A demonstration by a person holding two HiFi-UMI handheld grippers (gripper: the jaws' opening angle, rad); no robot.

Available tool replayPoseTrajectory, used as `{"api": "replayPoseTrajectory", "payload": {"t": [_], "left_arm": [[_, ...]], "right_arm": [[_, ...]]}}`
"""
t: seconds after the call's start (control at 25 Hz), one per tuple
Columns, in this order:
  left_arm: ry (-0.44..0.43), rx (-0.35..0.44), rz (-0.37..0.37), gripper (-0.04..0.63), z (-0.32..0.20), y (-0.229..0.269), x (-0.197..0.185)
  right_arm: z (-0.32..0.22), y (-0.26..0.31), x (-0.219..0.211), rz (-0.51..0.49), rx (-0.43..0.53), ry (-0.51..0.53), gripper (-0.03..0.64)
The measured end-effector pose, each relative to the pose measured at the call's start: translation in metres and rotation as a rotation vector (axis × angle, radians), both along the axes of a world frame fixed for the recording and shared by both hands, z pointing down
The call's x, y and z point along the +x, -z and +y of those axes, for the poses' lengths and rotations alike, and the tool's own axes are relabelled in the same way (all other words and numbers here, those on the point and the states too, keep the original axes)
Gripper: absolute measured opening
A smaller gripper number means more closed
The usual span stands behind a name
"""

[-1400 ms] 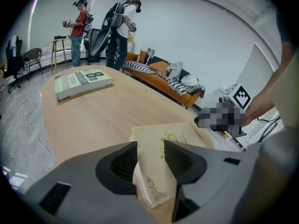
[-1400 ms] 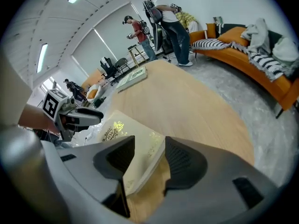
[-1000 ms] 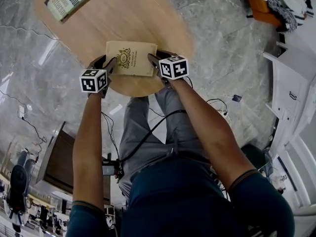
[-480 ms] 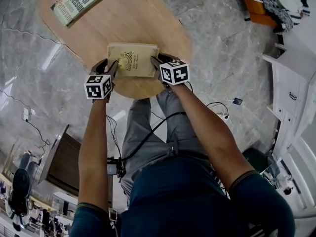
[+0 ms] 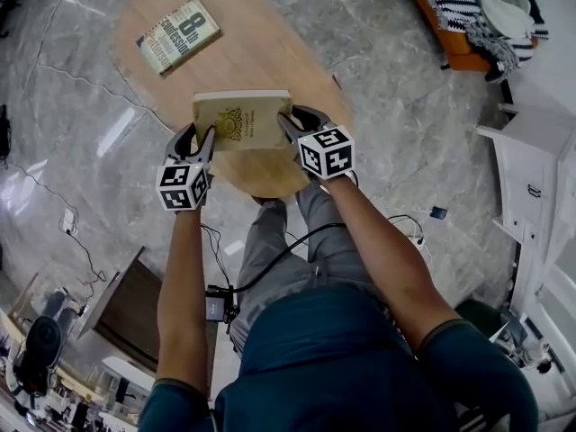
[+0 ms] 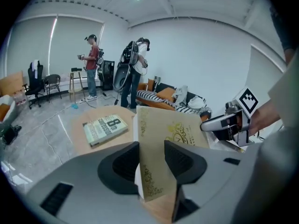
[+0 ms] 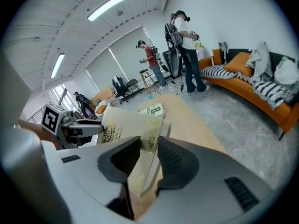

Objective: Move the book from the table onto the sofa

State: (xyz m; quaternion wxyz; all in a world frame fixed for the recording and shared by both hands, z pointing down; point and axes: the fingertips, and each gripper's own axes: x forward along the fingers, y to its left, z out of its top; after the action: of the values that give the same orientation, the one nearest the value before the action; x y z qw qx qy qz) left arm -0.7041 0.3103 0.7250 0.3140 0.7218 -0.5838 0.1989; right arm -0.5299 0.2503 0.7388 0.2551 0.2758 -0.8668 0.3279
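Observation:
A tan book (image 5: 241, 120) with a gold emblem hangs above the oval wooden table (image 5: 270, 52), held from both sides. My left gripper (image 5: 203, 139) is shut on its left edge, and in the left gripper view the cover (image 6: 168, 136) stands upright between the jaws of that gripper (image 6: 152, 158). My right gripper (image 5: 288, 126) is shut on the right edge, its jaws (image 7: 148, 154) pinching the cover and pages (image 7: 124, 127). The orange sofa (image 5: 457, 41) lies at the far right; it also shows as the sofa (image 7: 254, 94) with striped cushions.
A second book (image 5: 177, 36) marked with a large 8 lies flat on the table's far end. A white cabinet (image 5: 531, 178) stands at the right. Cables (image 5: 54, 205) trail over the marble floor. Two people (image 6: 133, 69) stand near the sofa.
Both grippers have risen together with the tan book, lifting it off the table's near edge. The table and the second book now sit lower and farther from the grippers.

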Motion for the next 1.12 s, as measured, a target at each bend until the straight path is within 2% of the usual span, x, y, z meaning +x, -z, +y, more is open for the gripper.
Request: {"api": "replayPoseTrajectory", "payload": {"t": [0.32,0.8,1.12], "left_arm": [[0.043,0.194,-0.061,0.164,-0.002,0.126,-0.020],[0.053,0.485,-0.150,0.165,0.001,0.301,-0.013],[0.043,0.669,-0.214,0.163,0.025,0.407,-0.012]], "right_arm": [[-0.012,0.128,-0.023,-0.102,0.200,0.032,0.123],[-0.014,0.308,-0.017,-0.243,0.490,0.024,0.120],[0.009,0.411,-0.015,-0.327,0.672,0.041,0.120]]}}
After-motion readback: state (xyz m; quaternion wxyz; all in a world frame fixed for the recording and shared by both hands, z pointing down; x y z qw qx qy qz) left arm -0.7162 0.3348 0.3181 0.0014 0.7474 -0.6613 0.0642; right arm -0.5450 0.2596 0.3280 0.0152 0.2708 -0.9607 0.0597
